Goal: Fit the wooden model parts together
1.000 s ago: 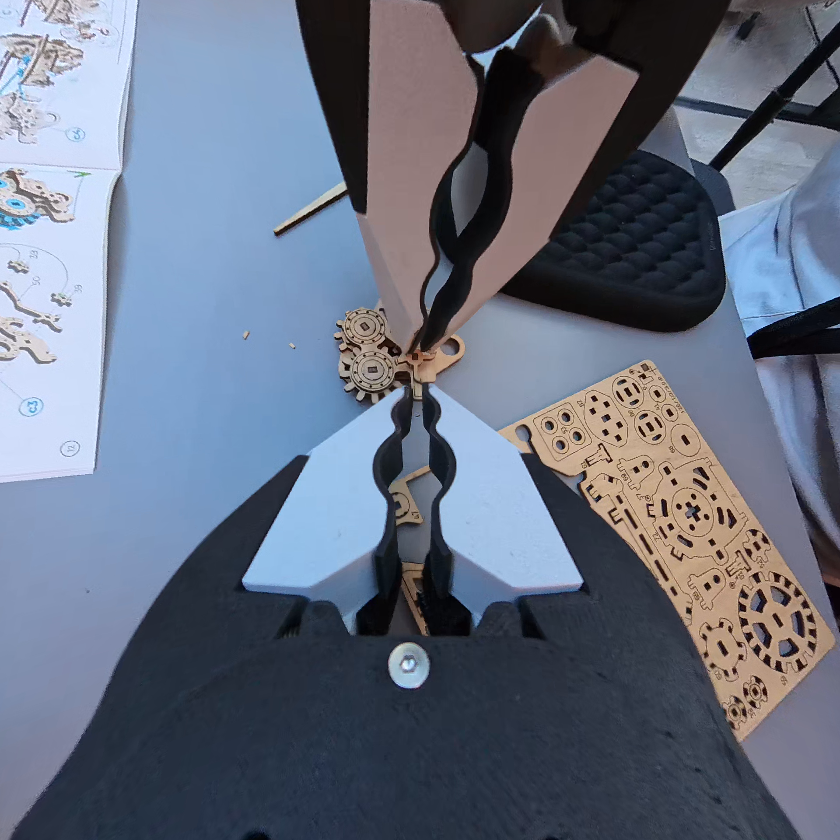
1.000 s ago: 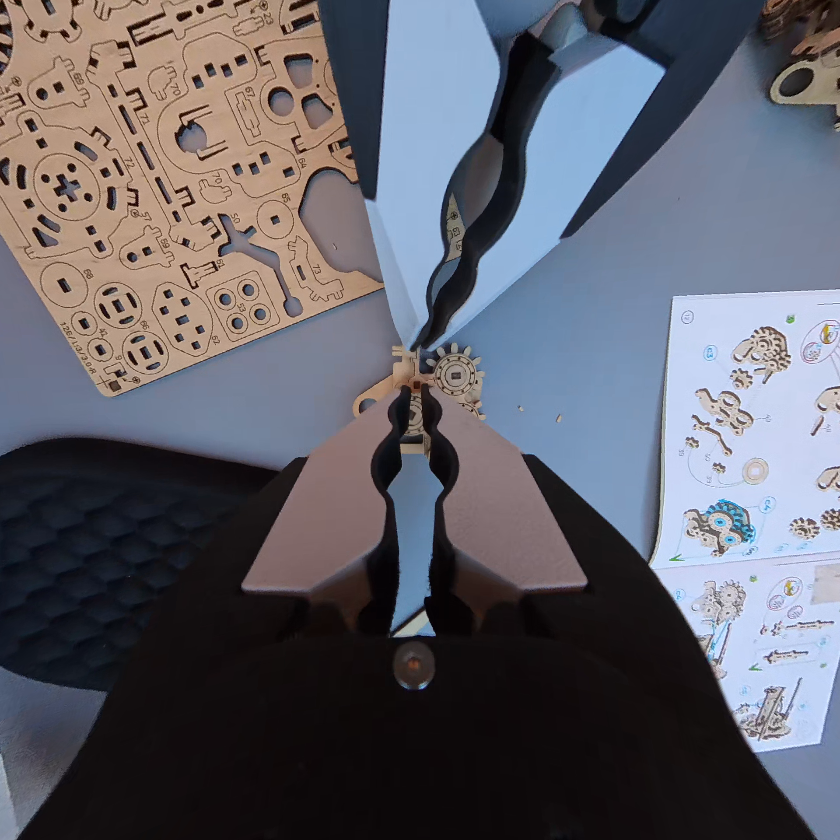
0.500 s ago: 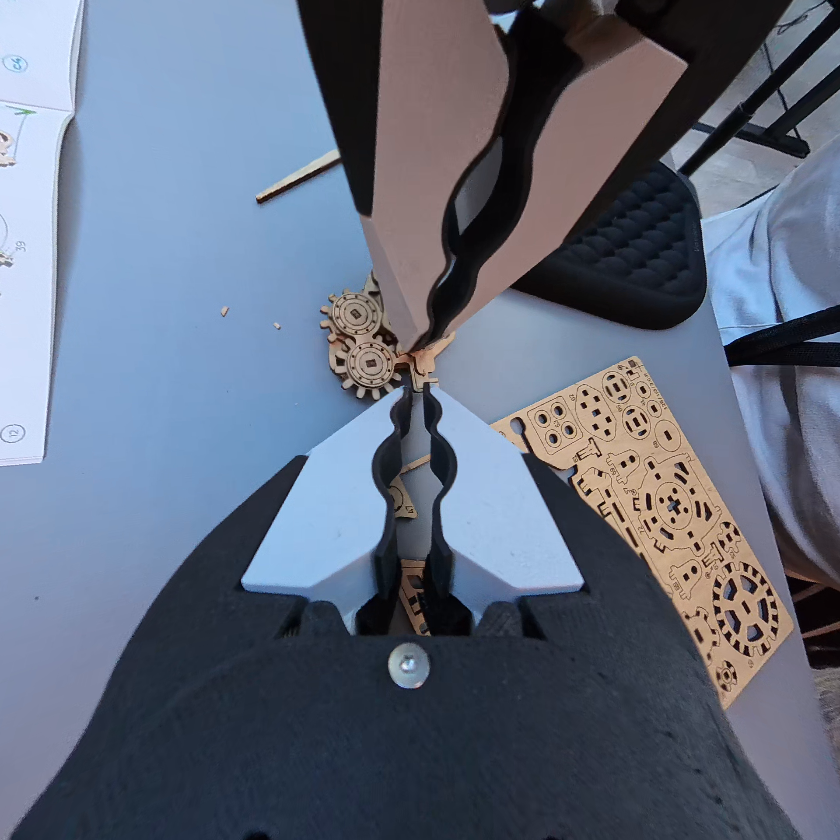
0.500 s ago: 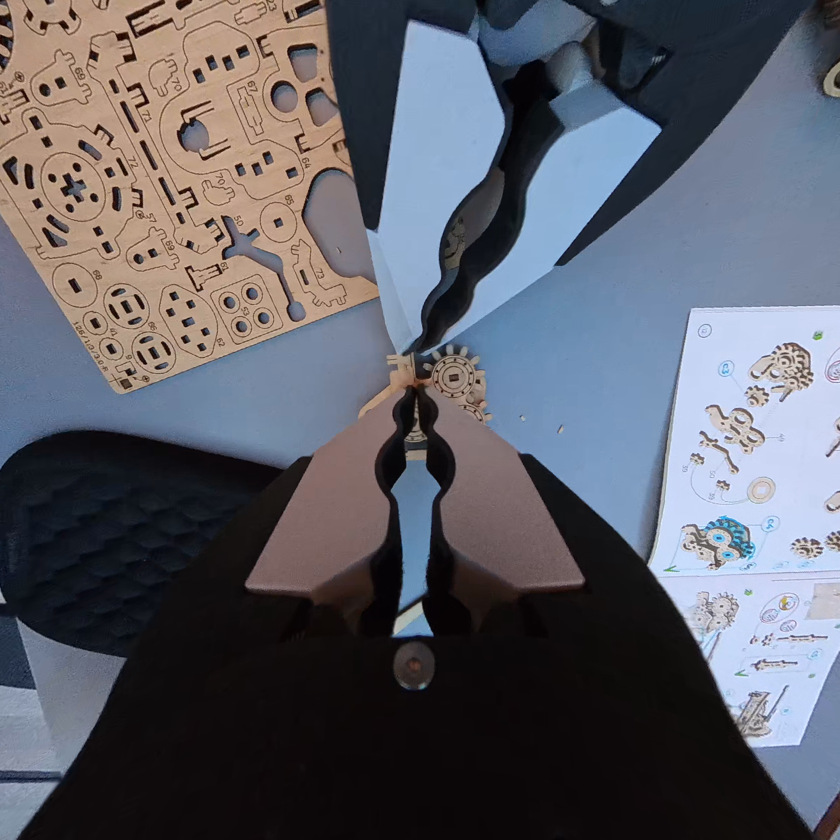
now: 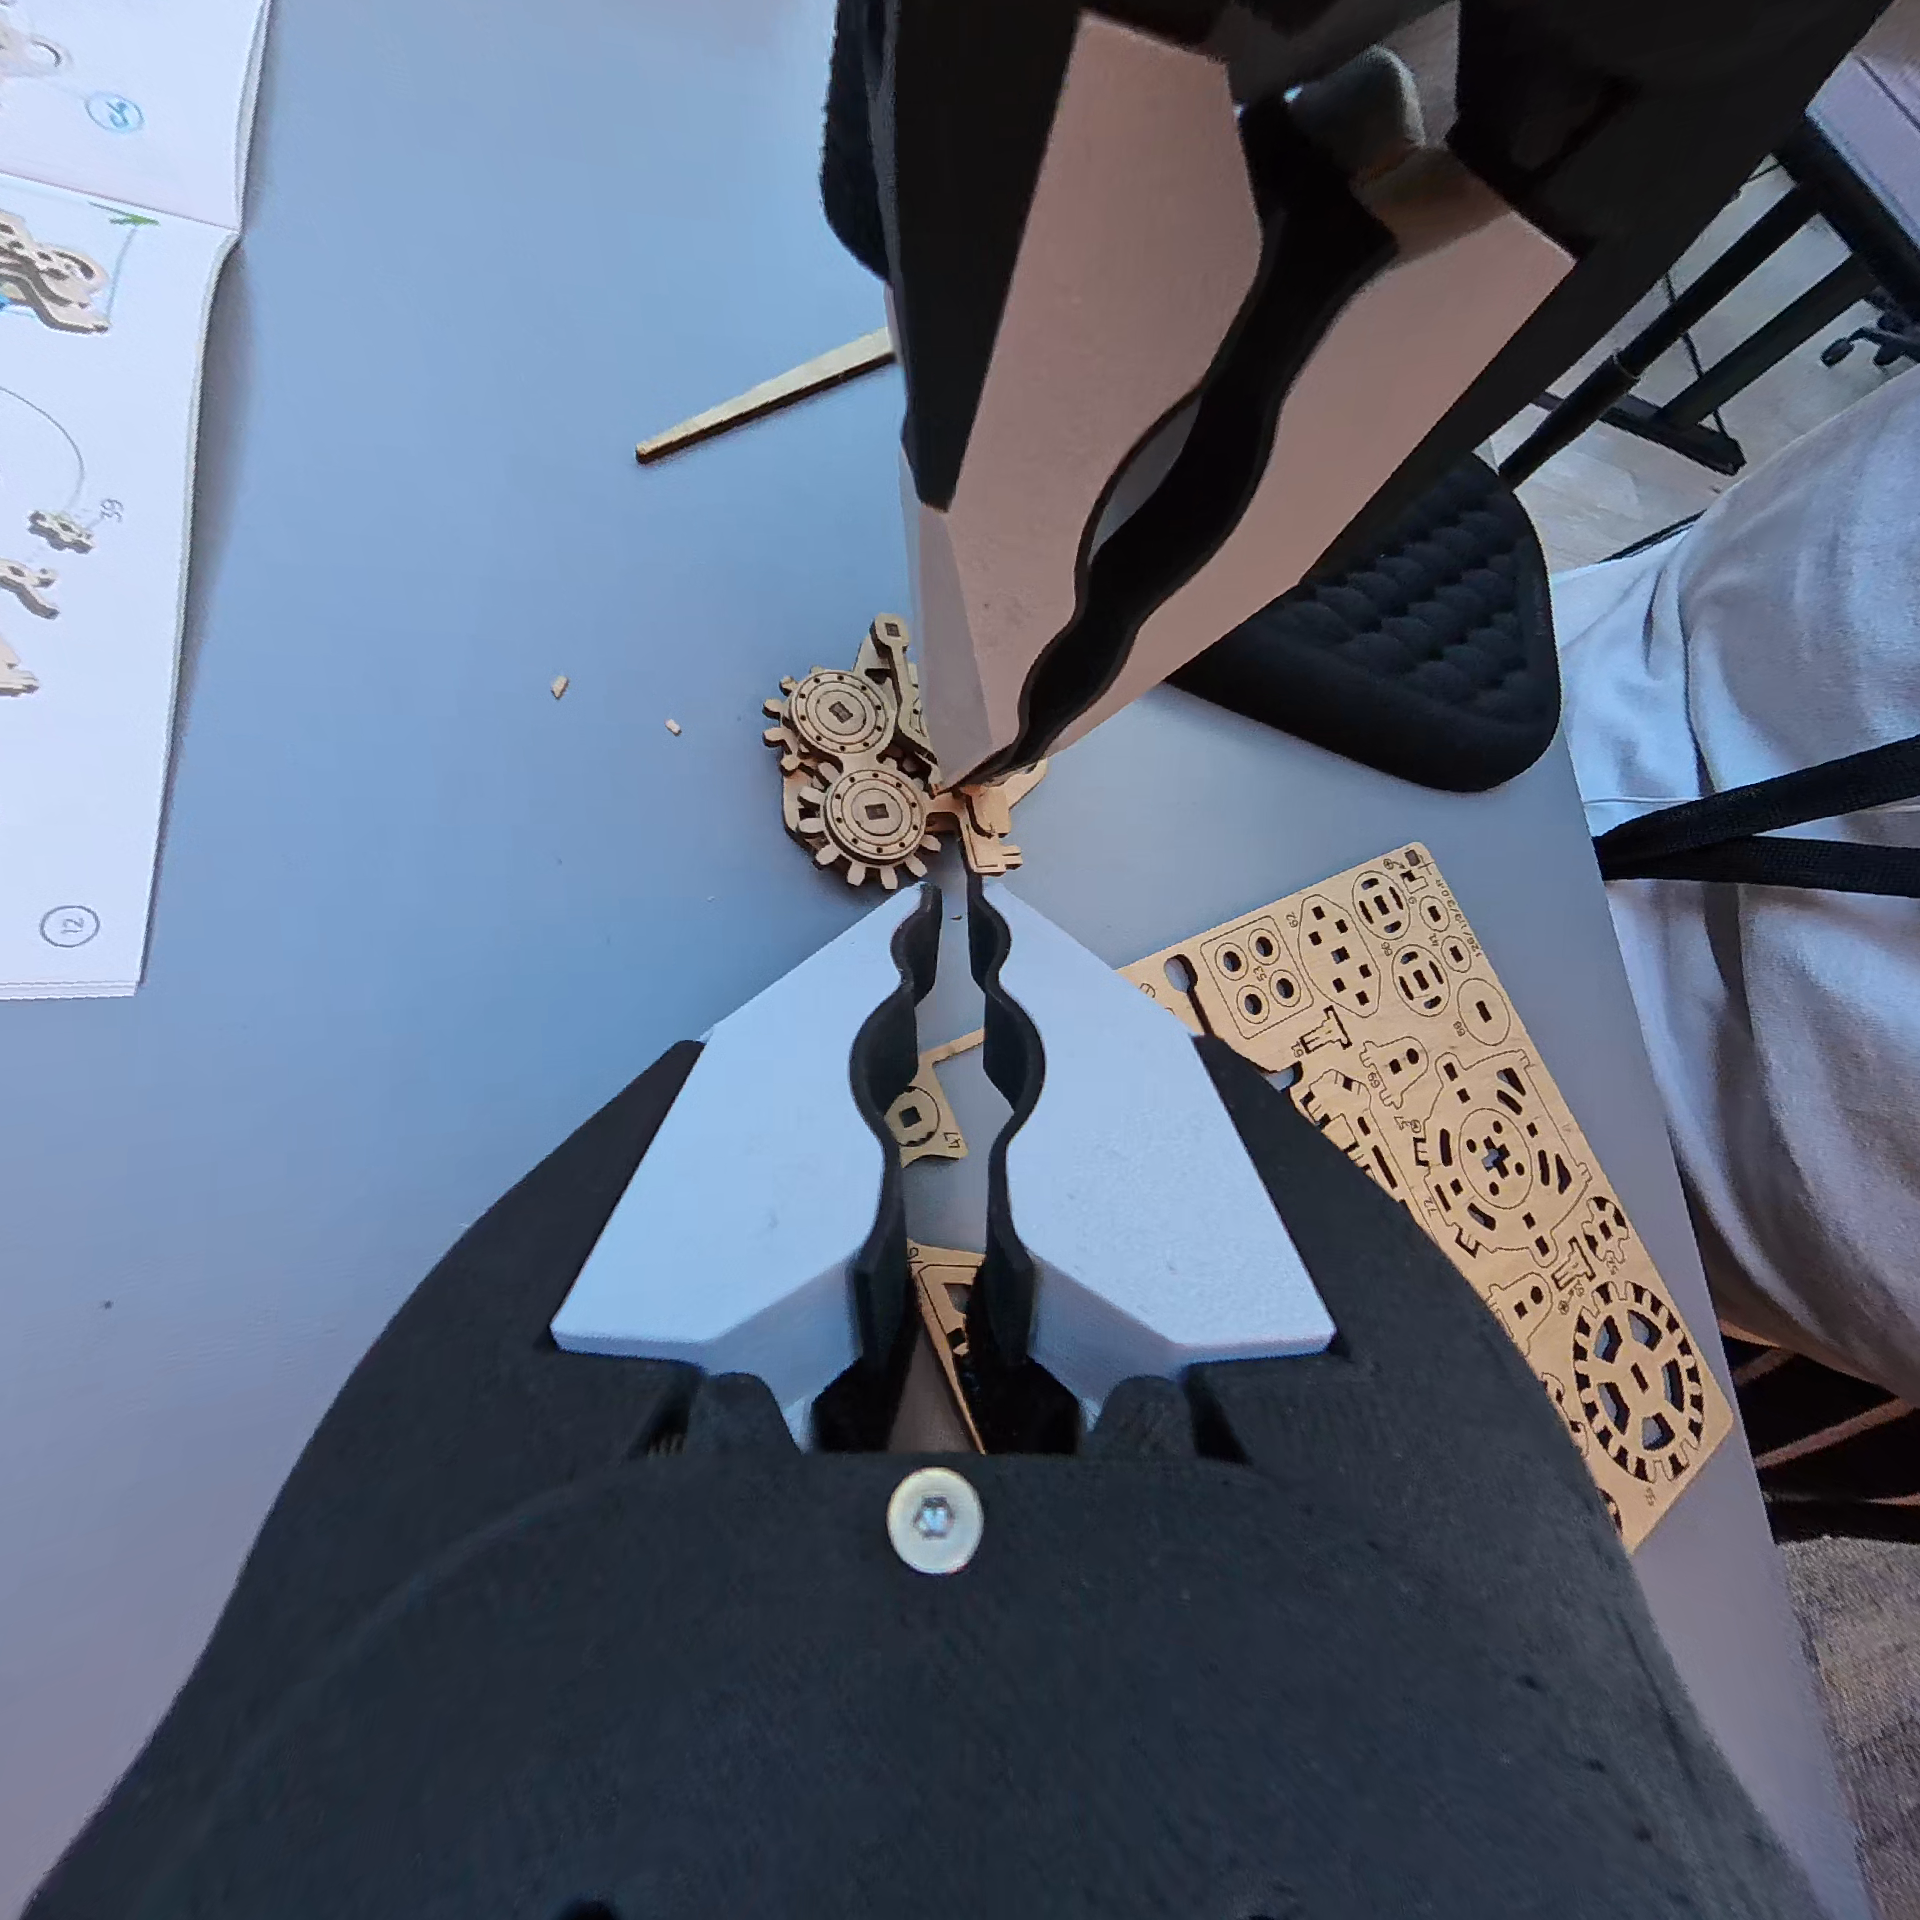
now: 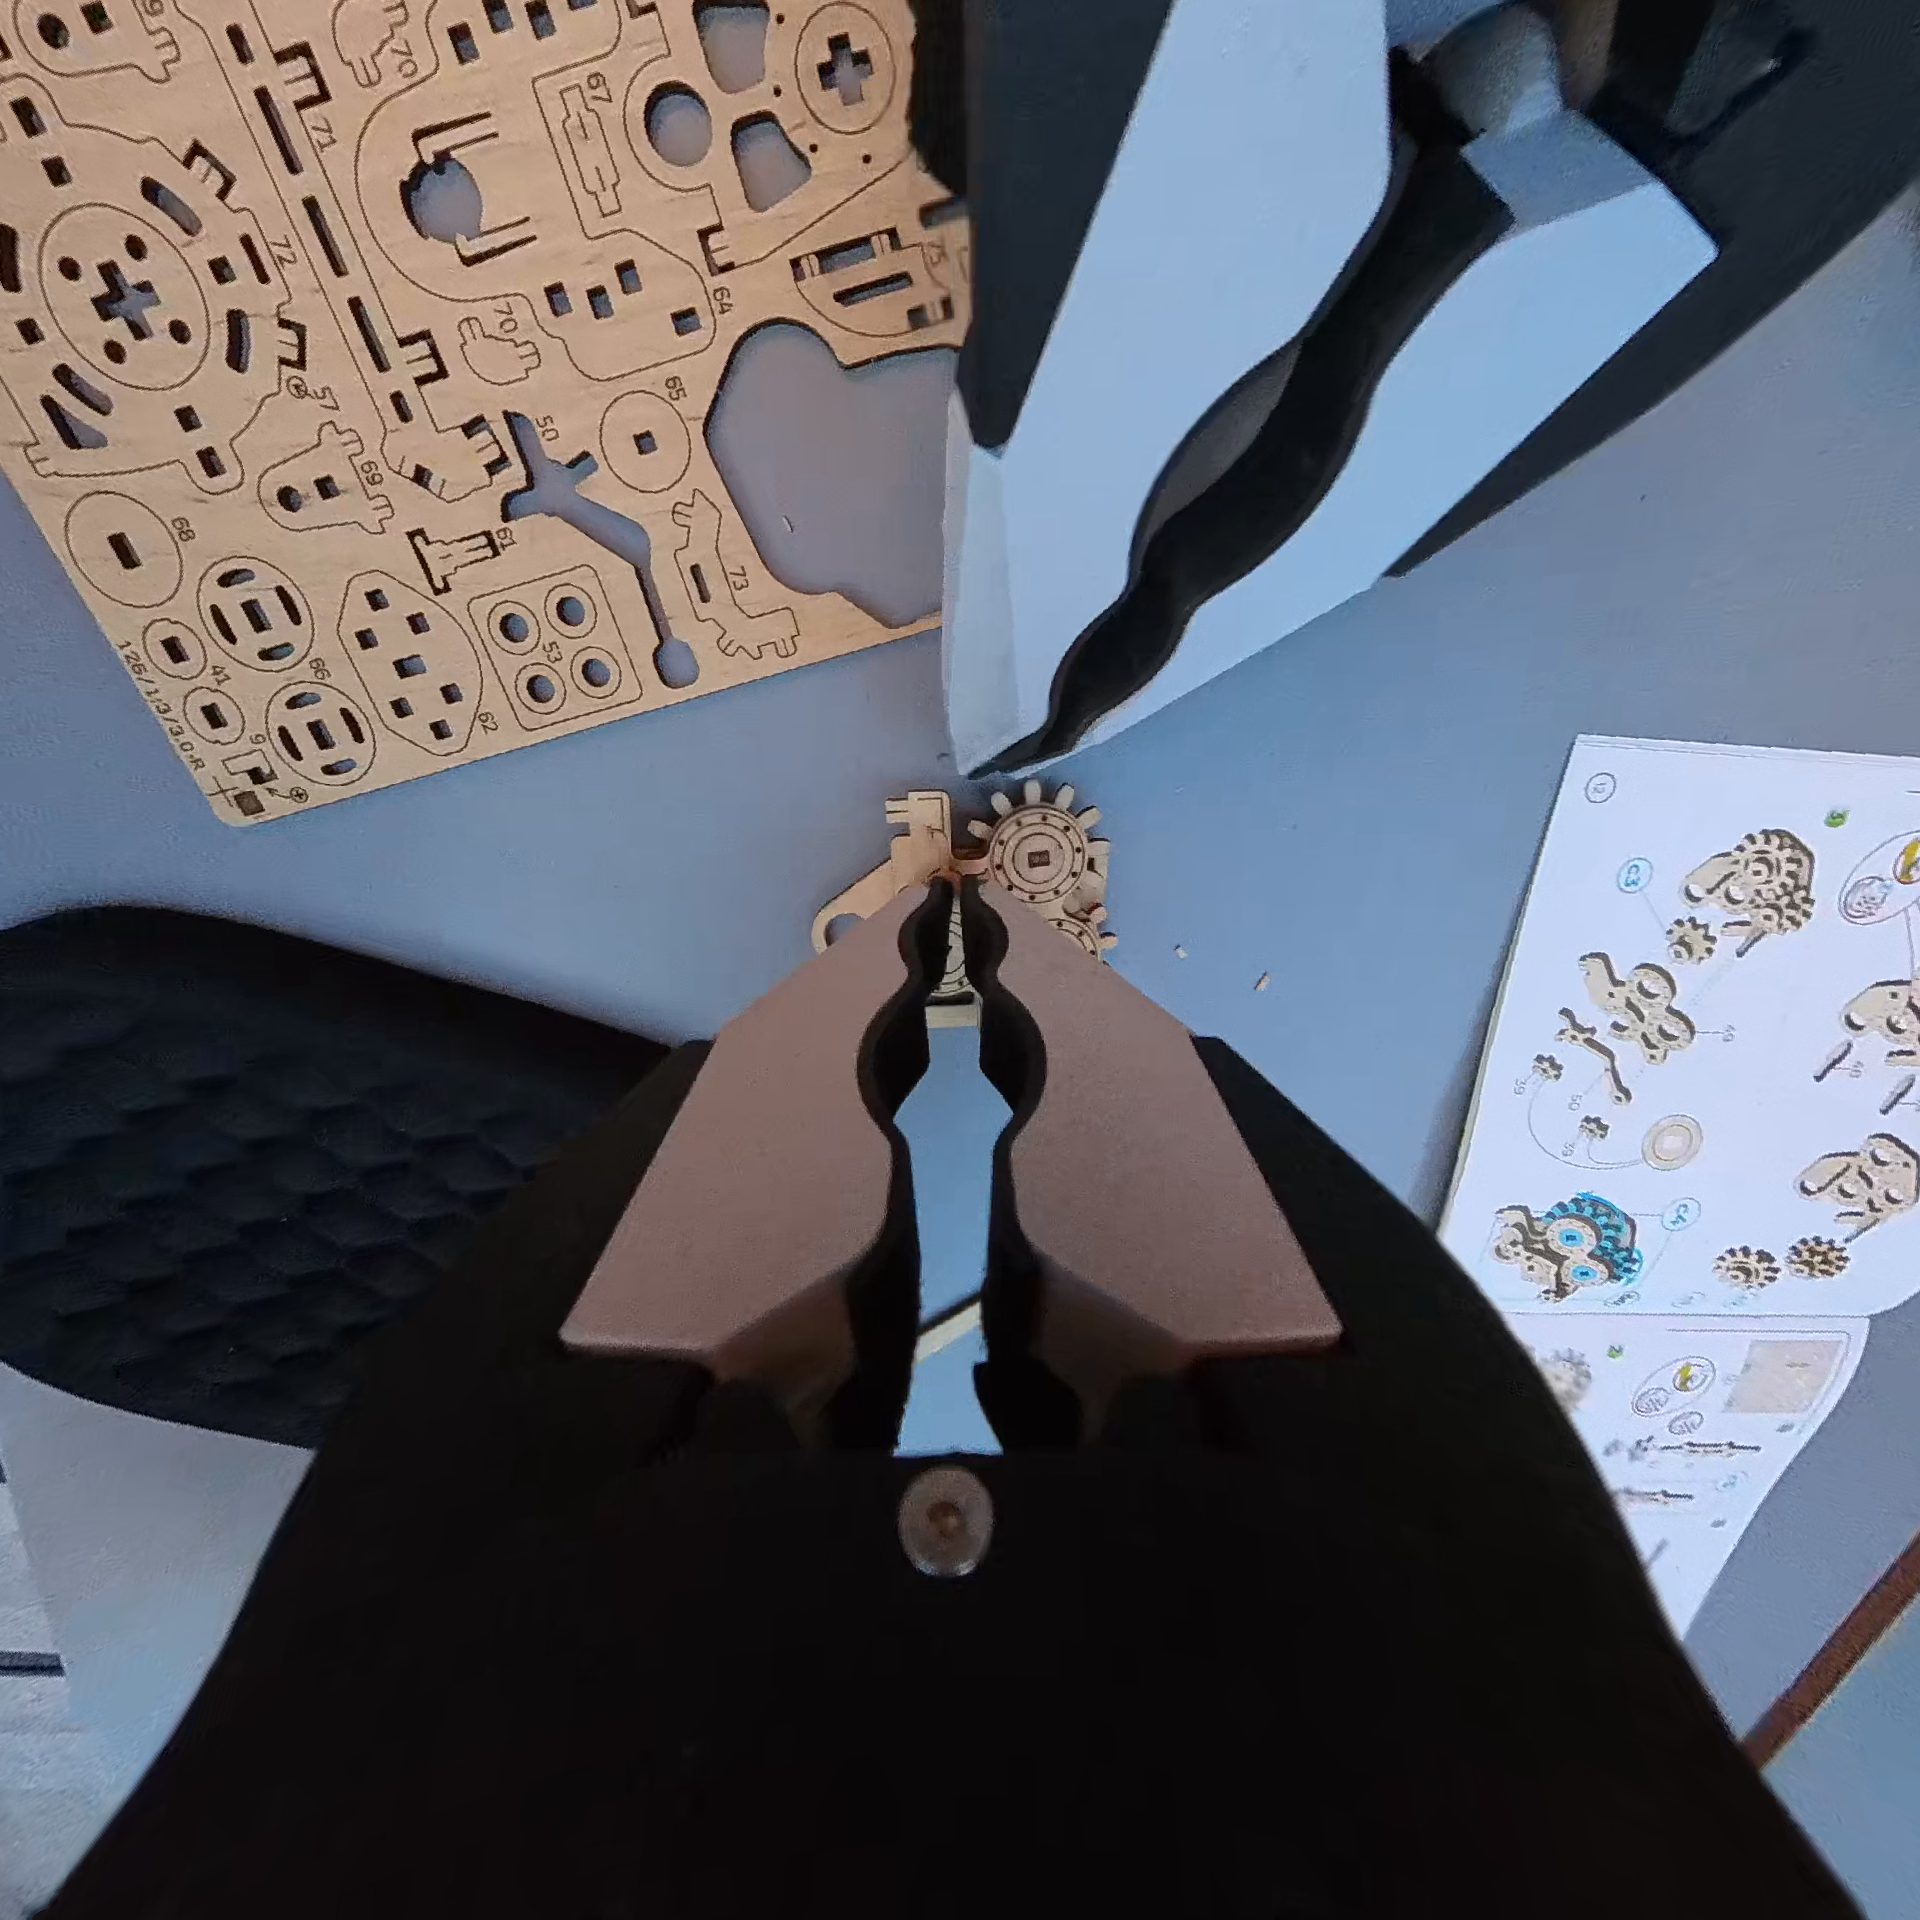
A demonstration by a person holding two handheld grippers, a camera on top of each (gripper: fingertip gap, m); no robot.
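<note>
Right gripper [image 6: 948,891], tan-brown fingers with black wavy foam pads: tips pinched onto the small pale plywood gear assembly [image 5: 883,774], which sits low over the grey matte tabletop [image 5: 468,727]; whether it rests on the surface, cannot tell. Grip is on a thin tab at the assembly's edge.

Left gripper [image 5: 948,902], pale blue-grey fingers, same black pads: tips nearly together with a narrow slit between them, holding nothing. It sits just beside the assembly, not touching it.

Risks, as judged:
- The hold is at the very fingertips on a thin laser-cut tab. A twist or side push could snap the tab or let the assembly pivot out of the pads.
- The small plywood connector piece [image 5: 987,826] next to the lower toothed wheel looks only partly seated. Pressure off its axis could jam it or pop it loose.
- Two wood crumbs lie near the assembly. More debris in a slot would block a fit.

Materials: thin light plywood, dark burnt cut edges, toothed wheels with square centre holes. The flat plywood parts sheet [image 6: 416,364], several shapes punched out, lies near. The white printed instruction booklet [image 6: 1714,1091] lies well apart. A black quilted pad [image 5: 1382,665] sits at the table edge.
</note>
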